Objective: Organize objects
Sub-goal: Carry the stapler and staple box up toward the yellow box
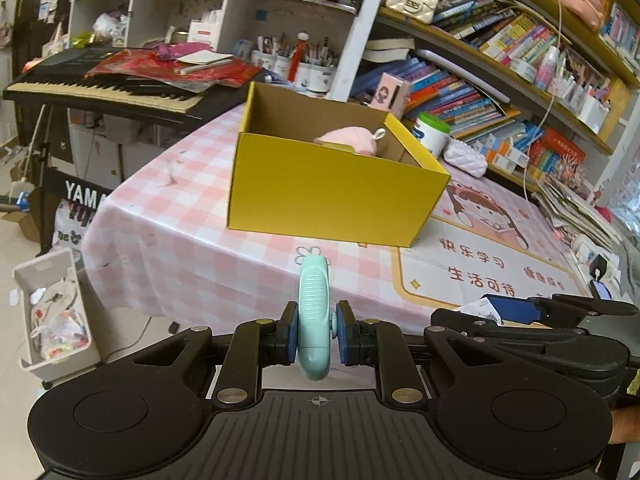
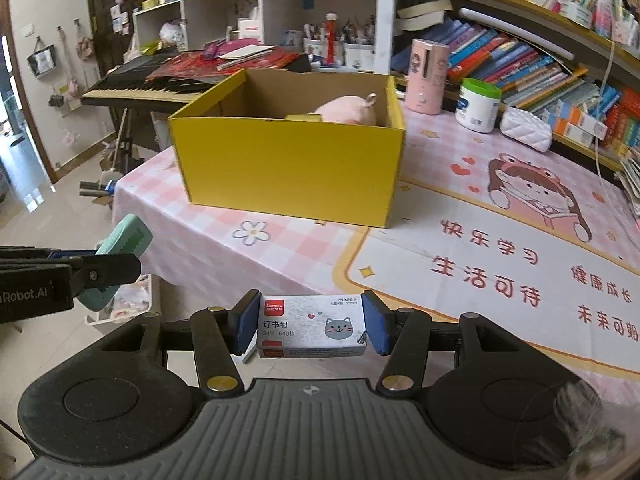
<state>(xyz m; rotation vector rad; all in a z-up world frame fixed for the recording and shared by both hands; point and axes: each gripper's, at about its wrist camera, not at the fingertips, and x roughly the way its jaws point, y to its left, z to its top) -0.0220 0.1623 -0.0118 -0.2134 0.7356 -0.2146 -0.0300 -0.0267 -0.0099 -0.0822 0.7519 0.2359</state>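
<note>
I noted the worktop [image 2: 192, 248] under its pink checked cloth carried the open yellow box [image 2: 288, 168], a pink plush toy [image 2: 348, 114] lying inside at its far right corner. My right gripper [image 2: 312, 326] was clamped on a staple box [image 2: 312, 330], held near the worktop's near edge. My left gripper [image 1: 318, 332] was closed on a mint-green stapler [image 1: 315, 320], short of the box.
</note>
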